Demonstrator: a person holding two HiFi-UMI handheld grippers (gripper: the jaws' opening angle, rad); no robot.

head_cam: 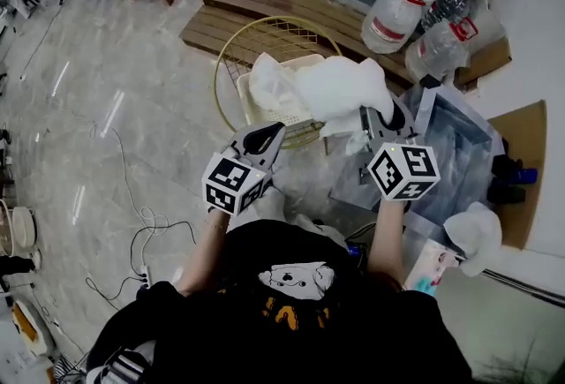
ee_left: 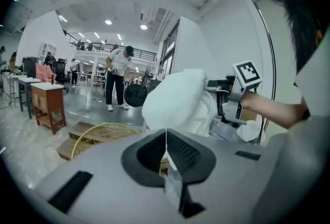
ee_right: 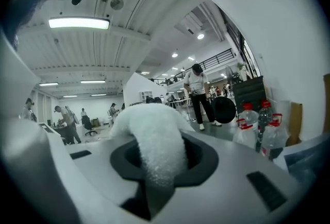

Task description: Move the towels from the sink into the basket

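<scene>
1. Step in hand: the carry. The right gripper [head_cam: 372, 121] is clamped on a white towel [head_cam: 340, 86], lifted clear of the sink [head_cam: 459, 153] at right and held over the right edge of the basket [head_cam: 244, 96].
2. The left gripper [head_cam: 263, 139] has its jaws pressed together with nothing between them, and hovers just near of the basket.
3. The basket already holds a white cloth [head_cam: 269, 80]. A white bundle [head_cam: 477, 232], likely a towel, lies outside the sink, near right.
4. Next, by my reading: shift the load left over the basket's middle, lower it, then part the jaws. Loose folds may drape over the rim.
</scene>
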